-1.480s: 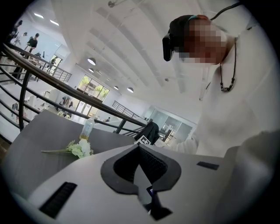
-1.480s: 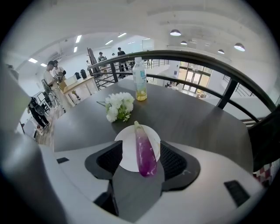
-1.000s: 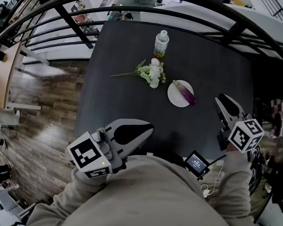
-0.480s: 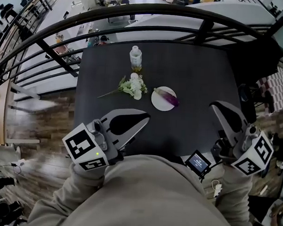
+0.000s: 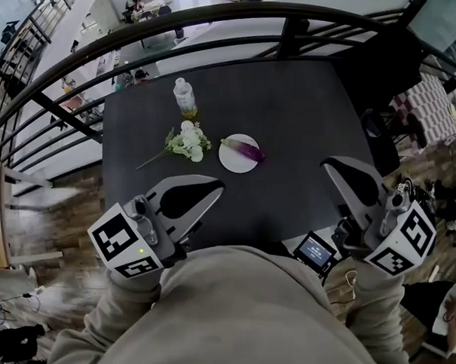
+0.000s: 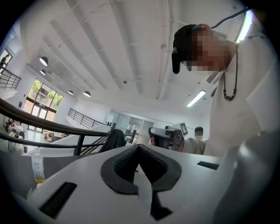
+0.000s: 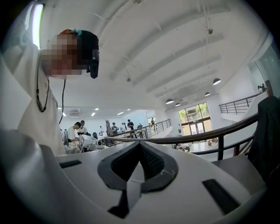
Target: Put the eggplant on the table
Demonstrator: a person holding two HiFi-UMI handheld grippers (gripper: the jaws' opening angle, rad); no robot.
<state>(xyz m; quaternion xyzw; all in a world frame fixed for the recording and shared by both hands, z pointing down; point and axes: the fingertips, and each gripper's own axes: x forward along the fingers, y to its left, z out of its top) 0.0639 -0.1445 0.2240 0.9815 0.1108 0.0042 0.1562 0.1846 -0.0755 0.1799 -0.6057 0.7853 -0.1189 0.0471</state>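
A purple eggplant (image 5: 244,149) lies on a small white plate (image 5: 230,159) near the middle of the dark table (image 5: 306,113). Both grippers hover over the table's near edge, well short of the plate. My left gripper (image 5: 215,186) is at the lower left, its jaws closed together with nothing between them. My right gripper (image 5: 328,164) is at the lower right, also shut and empty. In the left gripper view the left gripper (image 6: 139,146) has its dark pads meeting. The right gripper view shows the right gripper (image 7: 140,145) the same way. Neither gripper view shows the eggplant.
A bunch of white flowers (image 5: 186,141) lies left of the plate, and a clear bottle (image 5: 184,98) stands behind it. A black railing (image 5: 220,19) curves round the table's far side. A small screen device (image 5: 314,251) sits at my waist. Wood floor lies to the left.
Both grippers have risen towards the camera. The right one has drawn back from beside the plate towards the lower right. The table now sits further left in the view.
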